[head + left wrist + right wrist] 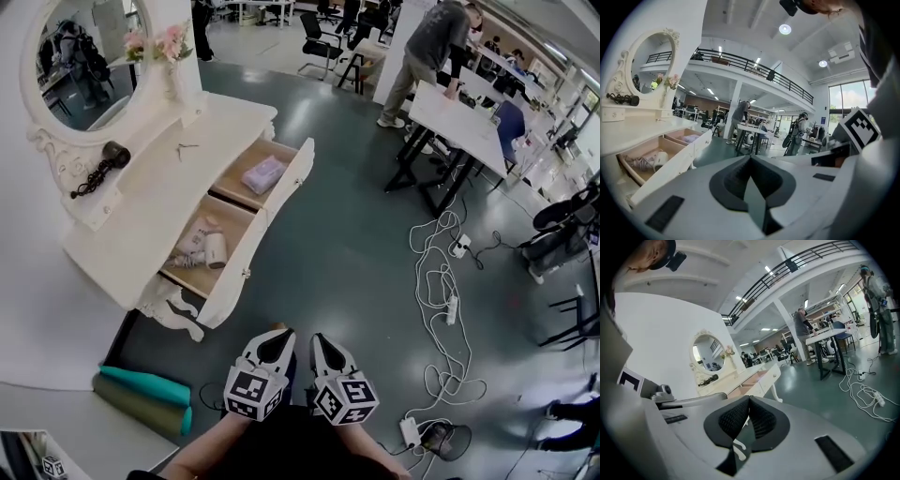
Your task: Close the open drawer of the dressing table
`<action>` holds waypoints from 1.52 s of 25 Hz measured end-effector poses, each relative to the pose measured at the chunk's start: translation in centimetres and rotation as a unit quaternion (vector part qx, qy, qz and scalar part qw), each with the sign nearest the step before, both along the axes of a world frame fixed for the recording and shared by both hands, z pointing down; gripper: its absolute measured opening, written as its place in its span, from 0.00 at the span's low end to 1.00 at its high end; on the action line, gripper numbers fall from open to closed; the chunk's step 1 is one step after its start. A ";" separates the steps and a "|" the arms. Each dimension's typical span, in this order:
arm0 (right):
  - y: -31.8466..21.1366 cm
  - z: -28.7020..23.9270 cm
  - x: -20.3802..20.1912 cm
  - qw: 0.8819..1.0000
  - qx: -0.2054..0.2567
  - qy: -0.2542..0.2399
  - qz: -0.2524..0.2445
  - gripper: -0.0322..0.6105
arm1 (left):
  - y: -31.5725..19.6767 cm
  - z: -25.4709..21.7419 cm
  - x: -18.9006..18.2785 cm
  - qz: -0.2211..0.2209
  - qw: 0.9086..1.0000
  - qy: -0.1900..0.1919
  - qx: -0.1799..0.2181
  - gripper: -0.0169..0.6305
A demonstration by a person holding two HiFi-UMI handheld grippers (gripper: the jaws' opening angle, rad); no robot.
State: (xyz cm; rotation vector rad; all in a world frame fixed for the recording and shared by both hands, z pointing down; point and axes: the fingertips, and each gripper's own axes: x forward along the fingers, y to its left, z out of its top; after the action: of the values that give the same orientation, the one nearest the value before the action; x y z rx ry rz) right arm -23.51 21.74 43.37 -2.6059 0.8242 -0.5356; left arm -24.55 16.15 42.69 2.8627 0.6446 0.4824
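Two open drawers [292, 180] [236, 272], two tools [280, 333] [320, 338], one mirror [86, 58]

- A rolled teal mat [145, 382] is seen lying on the grey-green floor [347, 234], touching a rolled dark olive mat [136, 410] beside it
- White cables [433, 246] with a white power strip [451, 309] are spread loosely over the floor
- A person in a grey top [427, 52] is bent over a white-topped table with black legs [459, 127]
- A black office chair [319, 37] is set farther off
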 end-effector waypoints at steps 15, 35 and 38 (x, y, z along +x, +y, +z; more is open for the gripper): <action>-2.8 -0.8 13.6 0.999 -0.023 -0.003 -0.022 0.10 | -2.8 -1.3 14.1 -0.016 1.000 0.002 -0.008 0.06; -9.9 1.2 24.1 0.992 -0.027 -0.018 -0.121 0.10 | -9.2 -0.3 23.6 -0.103 0.995 -0.002 -0.002 0.06; -11.8 0.9 24.8 0.988 -0.027 -0.011 -0.153 0.10 | -10.7 -0.3 23.3 -0.131 0.991 -0.007 0.006 0.06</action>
State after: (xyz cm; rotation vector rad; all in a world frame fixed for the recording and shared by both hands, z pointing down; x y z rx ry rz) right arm 1.31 9.98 44.27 -2.5283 1.2295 -0.6755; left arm -1.22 5.48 42.35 2.8924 0.2559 0.4632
